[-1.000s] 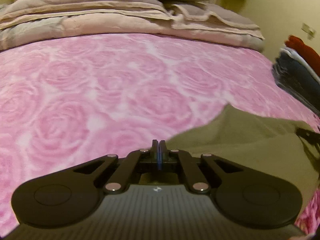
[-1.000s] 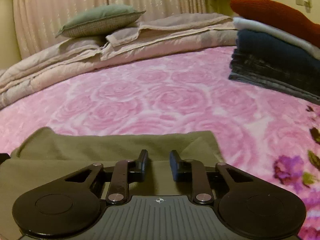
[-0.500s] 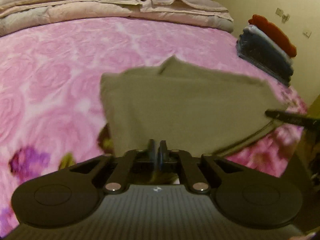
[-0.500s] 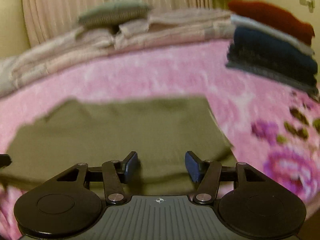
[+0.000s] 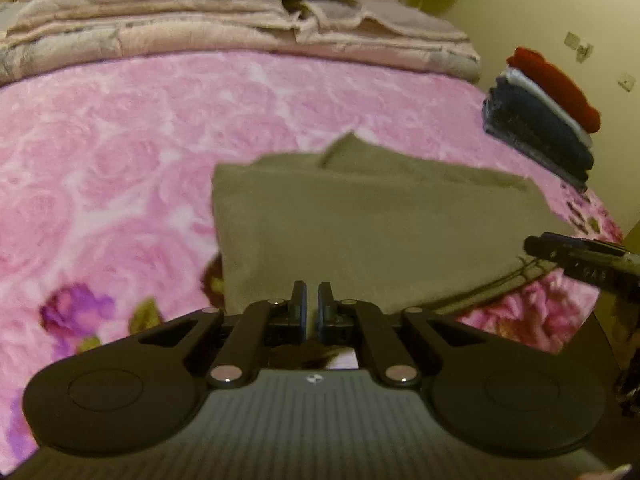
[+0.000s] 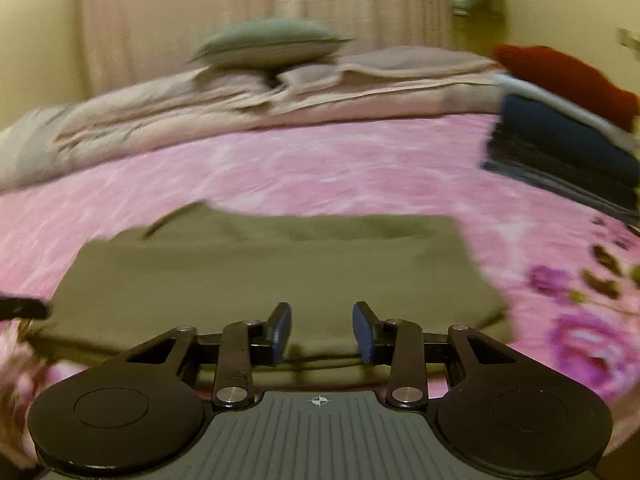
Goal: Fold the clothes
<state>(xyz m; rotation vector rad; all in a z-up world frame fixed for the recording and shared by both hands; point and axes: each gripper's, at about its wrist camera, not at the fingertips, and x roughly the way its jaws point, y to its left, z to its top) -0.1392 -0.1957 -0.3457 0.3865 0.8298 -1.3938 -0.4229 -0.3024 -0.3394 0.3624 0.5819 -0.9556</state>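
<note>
An olive-green folded garment (image 5: 380,232) lies flat on the pink rose bedspread (image 5: 120,140); it also shows in the right wrist view (image 6: 280,276). My left gripper (image 5: 312,308) hovers at the garment's near edge, its jaws parted by a narrow gap with nothing between them. My right gripper (image 6: 321,330) is open and empty just above the garment's near edge. The right gripper's tip shows at the right of the left wrist view (image 5: 580,256).
A stack of folded clothes (image 5: 544,120), dark blue, grey and red, sits at the bed's right side; it also shows in the right wrist view (image 6: 568,140). Folded beige quilts (image 5: 240,28) and a green pillow (image 6: 272,44) lie at the far end.
Both grippers drew back and rose from the garment, which now lies flat. The left jaws, shut before, have parted slightly. The right gripper has opened wider.
</note>
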